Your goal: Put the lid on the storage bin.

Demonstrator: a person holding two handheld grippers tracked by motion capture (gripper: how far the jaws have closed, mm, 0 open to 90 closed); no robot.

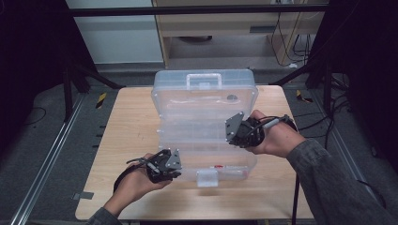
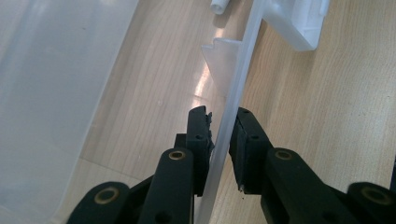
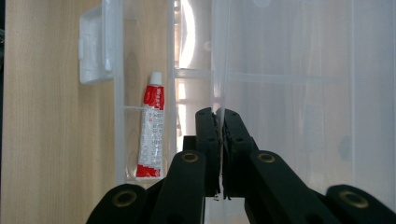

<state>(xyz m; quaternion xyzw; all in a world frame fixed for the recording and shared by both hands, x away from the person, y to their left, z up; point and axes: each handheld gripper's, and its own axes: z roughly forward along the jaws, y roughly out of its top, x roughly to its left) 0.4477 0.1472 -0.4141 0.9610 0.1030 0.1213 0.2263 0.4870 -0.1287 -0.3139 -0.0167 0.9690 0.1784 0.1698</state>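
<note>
1. The red-and-white tube [image 3: 150, 133], lying in the clear plastic organiser box [image 3: 289, 93] beside the latch [image 3: 93, 46], carries small red print, too blurred to read.
2. No other lettering is legible.

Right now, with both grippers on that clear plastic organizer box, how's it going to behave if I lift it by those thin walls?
The clear box looks thin-walled, so the wall in the left gripper will probably flex. Nearly empty, it's likely light. The red and white tube lies loose in a compartment and may slide if the box tilts. Glossy plastic could slip from the right gripper.
</note>
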